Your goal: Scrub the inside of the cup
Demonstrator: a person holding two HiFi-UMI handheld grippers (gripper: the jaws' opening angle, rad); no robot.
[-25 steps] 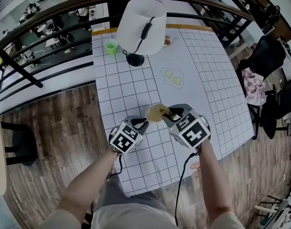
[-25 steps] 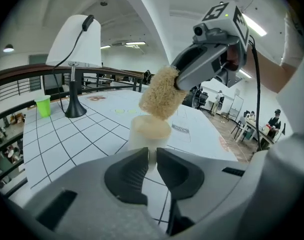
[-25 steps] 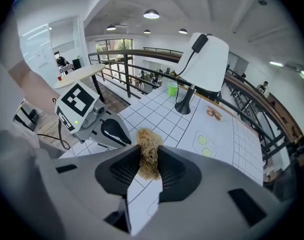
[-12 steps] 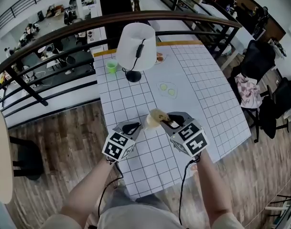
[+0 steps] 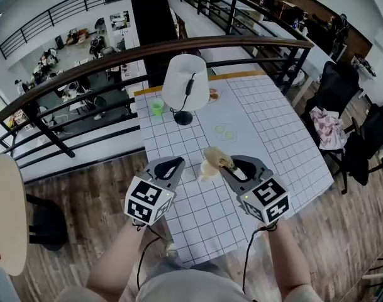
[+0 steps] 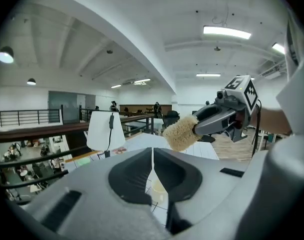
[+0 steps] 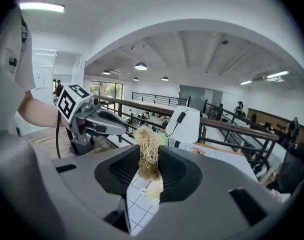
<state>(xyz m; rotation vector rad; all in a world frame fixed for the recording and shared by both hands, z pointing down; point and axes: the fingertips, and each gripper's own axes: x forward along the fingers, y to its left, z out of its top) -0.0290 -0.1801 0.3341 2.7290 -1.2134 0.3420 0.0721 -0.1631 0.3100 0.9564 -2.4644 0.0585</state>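
Left gripper (image 5: 170, 167) was closing empty; right gripper (image 5: 234, 166) pinched the scrubber (image 5: 217, 158). The unheld cup (image 5: 207, 170), at the left gripper's three o'clock, could topple.

Both grippers held up side by side, bare forearms (image 5: 112, 260) reaching forward.
The left gripper (image 5: 175, 163) is closing, its jaws almost together with nothing between them. The right gripper (image 5: 230, 166), just beside it, clamps a tan fibrous scrubber (image 7: 148, 156) and points far and left.

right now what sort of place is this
Likely a mezzanine in a large open office: a curved railing edges it, desks with people sit on the floor below, and a grid-covered table holds a lamp.
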